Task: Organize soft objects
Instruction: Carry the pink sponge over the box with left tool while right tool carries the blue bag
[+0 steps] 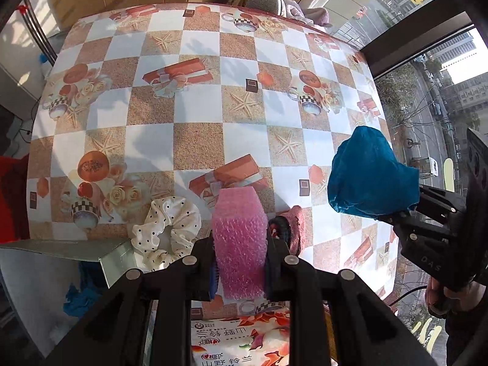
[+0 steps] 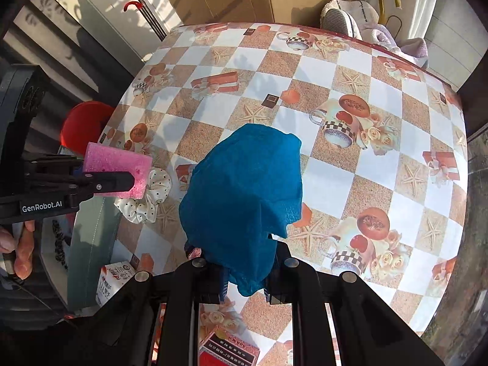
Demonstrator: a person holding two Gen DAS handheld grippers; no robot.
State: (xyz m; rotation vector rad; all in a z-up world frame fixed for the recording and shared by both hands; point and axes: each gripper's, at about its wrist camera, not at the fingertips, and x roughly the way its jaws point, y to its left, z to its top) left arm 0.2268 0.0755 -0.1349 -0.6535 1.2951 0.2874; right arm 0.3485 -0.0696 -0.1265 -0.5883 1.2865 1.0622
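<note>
Gripping pink sponge (image 1: 239, 244) in left tool (image 1: 241, 262), apparently lifted.

The pink sponge (image 1: 239, 244) looks like bubbly, rough foam, the blue cloth (image 2: 244, 195) is soft matt fabric, the polka-dot scrunchie (image 1: 166, 231) is shiny satin, the tablecloth (image 1: 195, 116) is smooth glossy printed vinyl, and the tissue pack (image 1: 241, 341) is glossy plastic.

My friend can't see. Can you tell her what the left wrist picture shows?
Black tongs squeeze a pink sponge above a checkered tablecloth. Beside them lies a white polka-dot scrunchie. At the right, other tongs hold a crumpled blue cloth.
</note>
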